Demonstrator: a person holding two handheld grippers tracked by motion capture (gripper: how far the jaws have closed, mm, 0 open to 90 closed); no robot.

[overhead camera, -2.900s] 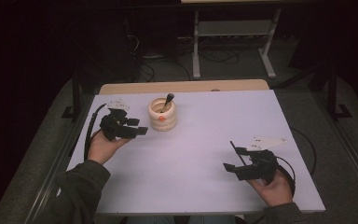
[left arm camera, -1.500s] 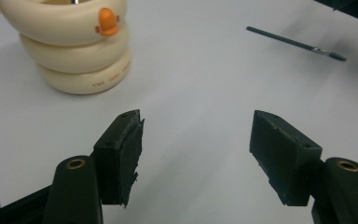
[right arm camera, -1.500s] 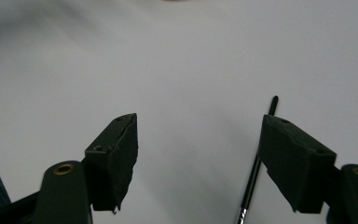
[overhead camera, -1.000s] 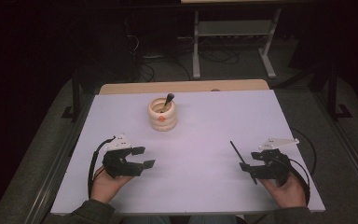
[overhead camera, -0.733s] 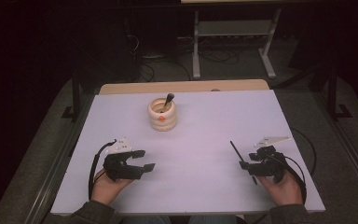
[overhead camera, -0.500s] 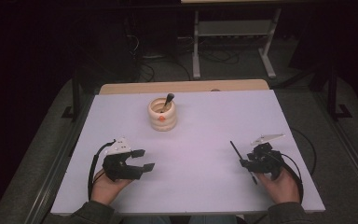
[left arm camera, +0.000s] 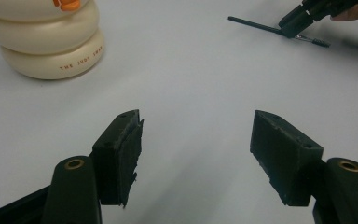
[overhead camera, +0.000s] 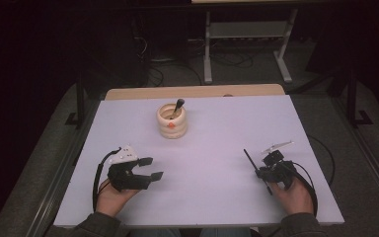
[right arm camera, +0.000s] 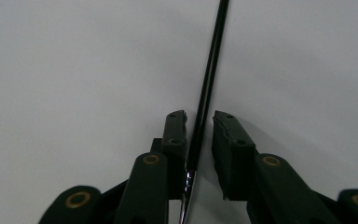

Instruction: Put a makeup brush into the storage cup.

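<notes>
A thin black brush (overhead camera: pixel 255 167) lies on the white table (overhead camera: pixel 212 143) at the front right, its shaft running away from me. My right gripper (overhead camera: pixel 260 173) straddles the brush (right arm camera: pixel 209 74); its jaws have just been closing, one pad meets the shaft and a slit remains at the other. My left gripper (overhead camera: pixel 150 168) rests at the front left, open and empty, its pads (left arm camera: pixel 121 149) wide apart. A cream ribbed cup (overhead camera: pixel 171 126) stands at the back middle with another brush (overhead camera: pixel 178 105) in it. In the left gripper view the cup (left arm camera: pixel 51 46) is at upper left, the right gripper (left arm camera: pixel 303 16) at upper right.
A wooden strip (overhead camera: pixel 192 92) runs along the table's far edge. Beyond it are a dark floor, cables and a metal stand (overhead camera: pixel 246 34). A black cable (overhead camera: pixel 321 158) loops from the right gripper over the table's right side.
The left hand came back from beside the cup to the front left and has since held still. The right hand sank slightly and its jaws narrowed around the brush on the table.
</notes>
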